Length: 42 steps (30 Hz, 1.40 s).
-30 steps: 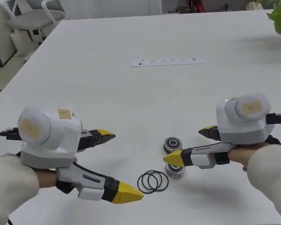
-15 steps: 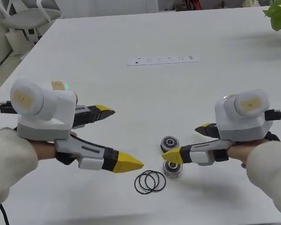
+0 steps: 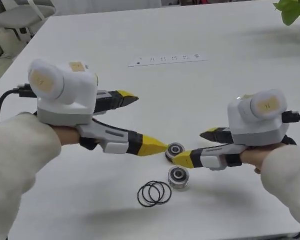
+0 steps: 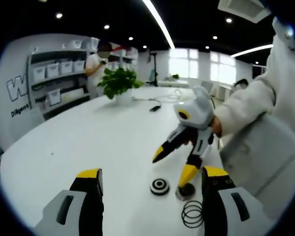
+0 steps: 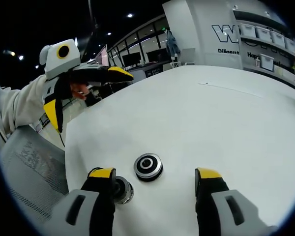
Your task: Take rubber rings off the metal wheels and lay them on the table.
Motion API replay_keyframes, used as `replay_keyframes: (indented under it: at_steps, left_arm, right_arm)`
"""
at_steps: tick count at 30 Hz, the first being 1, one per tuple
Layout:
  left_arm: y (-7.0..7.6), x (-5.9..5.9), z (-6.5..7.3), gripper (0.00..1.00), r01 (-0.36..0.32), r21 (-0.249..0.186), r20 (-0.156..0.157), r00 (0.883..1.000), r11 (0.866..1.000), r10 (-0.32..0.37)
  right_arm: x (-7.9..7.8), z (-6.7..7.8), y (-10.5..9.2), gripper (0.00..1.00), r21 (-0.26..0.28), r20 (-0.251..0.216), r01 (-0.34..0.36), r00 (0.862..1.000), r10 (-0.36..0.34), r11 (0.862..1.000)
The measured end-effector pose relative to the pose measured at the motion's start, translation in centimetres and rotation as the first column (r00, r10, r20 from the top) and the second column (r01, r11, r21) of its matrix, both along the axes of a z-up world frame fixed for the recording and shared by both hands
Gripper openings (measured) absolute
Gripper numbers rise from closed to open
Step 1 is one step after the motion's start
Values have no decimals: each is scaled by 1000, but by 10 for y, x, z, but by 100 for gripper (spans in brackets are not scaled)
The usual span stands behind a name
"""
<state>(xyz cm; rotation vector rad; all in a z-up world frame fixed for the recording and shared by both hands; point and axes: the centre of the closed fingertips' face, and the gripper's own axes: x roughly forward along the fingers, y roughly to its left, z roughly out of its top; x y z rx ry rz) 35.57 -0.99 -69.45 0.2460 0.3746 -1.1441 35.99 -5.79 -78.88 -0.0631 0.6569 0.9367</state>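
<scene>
Two small metal wheels lie on the white table (image 3: 140,90). The farther wheel (image 3: 175,150) wears a black ring; the nearer wheel (image 3: 178,176) lies just in front of it. Three loose black rubber rings (image 3: 154,193) overlap on the table beside the nearer wheel. My left gripper (image 3: 147,122) hangs open above the table, its lower tip just left of the farther wheel. My right gripper (image 3: 191,146) is open too, its lower tip close to that wheel. In the right gripper view the farther wheel (image 5: 148,166) lies between the jaws and the nearer wheel (image 5: 123,191) sits by the left jaw.
A white power strip (image 3: 167,59) lies farther back on the table. A potted plant (image 3: 292,10) stands at the far right corner and a chair (image 3: 20,15) beyond the far left edge. The table's near edge runs close below the rings.
My left gripper has risen and moved right, bringing its lower tip up to the farther wheel. The right gripper has shifted slightly towards that wheel. Wheels and rings lie as before.
</scene>
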Motion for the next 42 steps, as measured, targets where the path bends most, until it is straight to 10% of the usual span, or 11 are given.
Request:
replay_keyframes:
  at_steps: [42]
  left_arm:
    - [-36, 3, -92, 21, 95, 180, -32, 995, 979, -91]
  right_arm:
    - [-8, -17, 7, 25, -80, 40, -98, 994, 101, 992]
